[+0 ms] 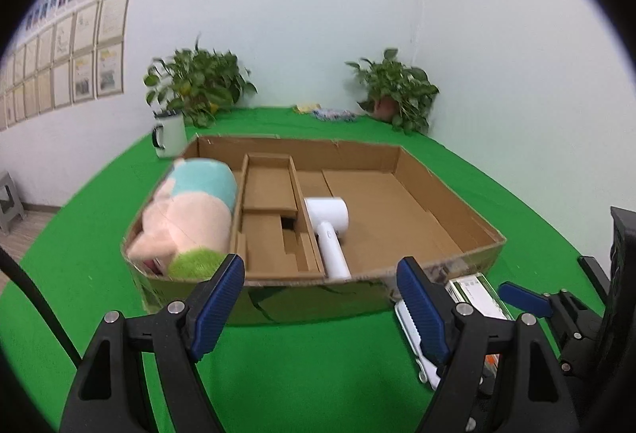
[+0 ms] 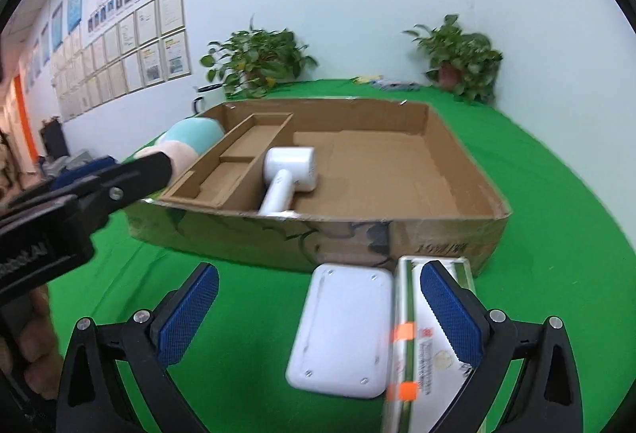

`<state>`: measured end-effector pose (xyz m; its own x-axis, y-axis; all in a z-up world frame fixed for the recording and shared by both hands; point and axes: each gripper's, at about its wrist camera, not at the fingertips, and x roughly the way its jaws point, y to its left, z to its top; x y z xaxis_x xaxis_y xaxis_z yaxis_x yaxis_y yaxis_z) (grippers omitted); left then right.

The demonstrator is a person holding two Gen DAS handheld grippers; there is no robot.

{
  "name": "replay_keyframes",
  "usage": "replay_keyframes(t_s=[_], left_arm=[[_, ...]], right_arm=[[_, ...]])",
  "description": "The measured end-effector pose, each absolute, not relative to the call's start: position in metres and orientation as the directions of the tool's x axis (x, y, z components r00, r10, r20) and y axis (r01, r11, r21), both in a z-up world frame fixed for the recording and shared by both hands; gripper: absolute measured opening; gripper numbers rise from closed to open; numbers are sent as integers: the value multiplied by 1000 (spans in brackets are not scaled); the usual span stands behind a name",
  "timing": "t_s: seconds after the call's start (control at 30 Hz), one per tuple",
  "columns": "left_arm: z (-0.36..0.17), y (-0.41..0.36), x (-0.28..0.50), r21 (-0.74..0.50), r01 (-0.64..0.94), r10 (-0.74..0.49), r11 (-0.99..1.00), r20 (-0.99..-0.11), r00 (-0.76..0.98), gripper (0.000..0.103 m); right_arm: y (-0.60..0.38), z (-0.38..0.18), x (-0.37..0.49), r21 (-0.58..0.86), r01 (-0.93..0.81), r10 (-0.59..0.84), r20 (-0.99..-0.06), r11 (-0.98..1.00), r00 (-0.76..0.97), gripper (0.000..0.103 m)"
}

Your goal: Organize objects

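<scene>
A shallow cardboard box (image 1: 449,194) (image 2: 449,138) sits on the green table. In its left bay lies a pink and teal plush toy (image 1: 190,210) (image 2: 190,138). A white hair dryer (image 1: 328,230) (image 2: 288,170) lies beside the inner divider. In front of the box lie a flat white device (image 2: 342,329) (image 1: 413,337) and a green-and-white carton (image 2: 421,353) (image 1: 477,294). My left gripper (image 1: 320,301) is open and empty before the box's near wall. My right gripper (image 2: 318,317) is open over the white device and the carton.
A white mug (image 1: 169,134) stands behind the box at the left. Two potted plants (image 1: 198,83) (image 1: 397,91) stand by the back wall, with small items (image 1: 326,111) between them. The left gripper's body (image 2: 79,194) shows at the left of the right wrist view.
</scene>
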<state>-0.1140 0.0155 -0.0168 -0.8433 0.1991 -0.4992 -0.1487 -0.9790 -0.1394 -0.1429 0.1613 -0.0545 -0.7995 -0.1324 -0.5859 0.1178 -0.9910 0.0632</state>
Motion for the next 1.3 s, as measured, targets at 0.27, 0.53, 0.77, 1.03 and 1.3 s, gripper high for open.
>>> replay_keyframes(t_s=[0.27,0.53,0.77,1.03,1.3], left_arm=[[-58,15,-124,-278,-233,359,-932,-610,-707,79],[-84,27,-145,-464,-295,544,-835,-618,-568,79],[-90,34,-160,-519,-313,601,-795,-608,-518,77],[-93,32,-159,-499,-304,580,-811,-628,-519,73],[-92,16,-131,-536,-310,616,-785,-621,-484,73]], right_arm=[[153,-98,-135,204,261,-329,-661,-944,-674,102],[159,-109,-160,86,185,-191,-702,-979,-686,102],[152,-112,-176,-15,162,-101,-724,-987,-682,101],[150,-118,-169,-48,164,-70,-762,-985,-644,72],[121,-113,-127,91,265,-237,-767,-960,-597,72]])
